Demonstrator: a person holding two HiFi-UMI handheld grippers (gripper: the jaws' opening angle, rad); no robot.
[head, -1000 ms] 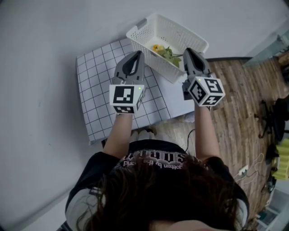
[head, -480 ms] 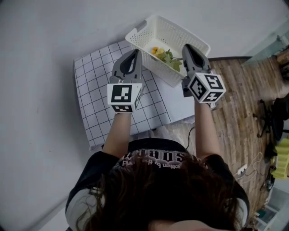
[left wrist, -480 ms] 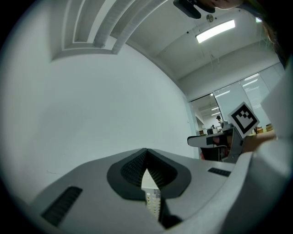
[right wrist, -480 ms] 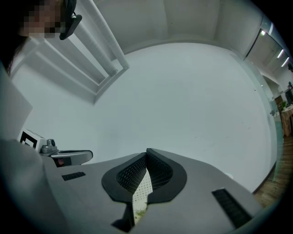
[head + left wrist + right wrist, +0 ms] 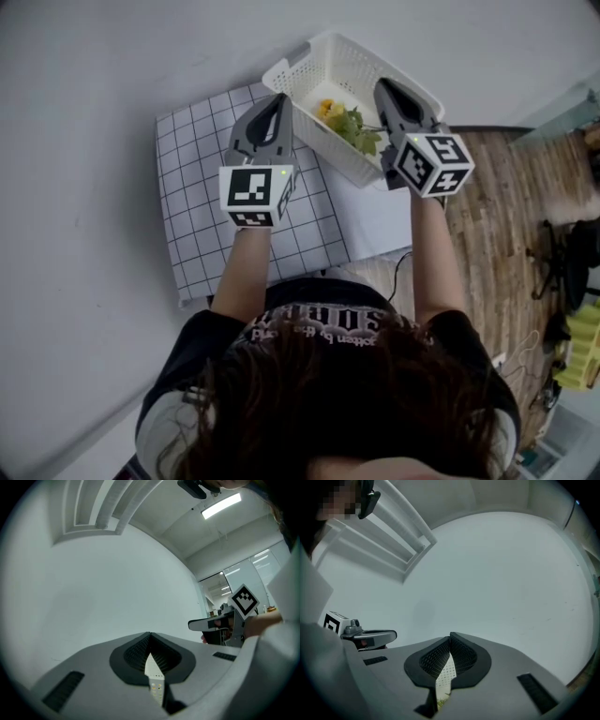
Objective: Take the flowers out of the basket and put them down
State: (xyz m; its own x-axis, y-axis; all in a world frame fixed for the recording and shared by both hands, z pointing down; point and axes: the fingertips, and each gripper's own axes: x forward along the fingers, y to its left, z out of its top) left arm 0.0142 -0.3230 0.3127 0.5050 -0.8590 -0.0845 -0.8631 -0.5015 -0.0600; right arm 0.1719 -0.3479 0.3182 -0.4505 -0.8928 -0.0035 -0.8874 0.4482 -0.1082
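Lying in the white basket [image 5: 419, 91] at twelve o'clock, the flowers [image 5: 349, 123] rest loose. The left gripper [image 5: 277, 99] at their nine o'clock and the right gripper [image 5: 382, 87] at two o'clock both have their jaws pressed together.

Your desk [image 5: 380, 211] stands hard against a pale wall, most of its top covered by a white checked cloth [image 5: 197, 178] ruled in thin dark lines. The cloth lies flat and runs to the near edge in front of you. At your right, a plain white strip of the desk shows beside the cloth. A white perforated plastic basket [image 5: 349, 58] sits at the far right corner, its near side over the cloth's edge. Wooden floor [image 5: 506, 234] shows beyond the desk at your right.
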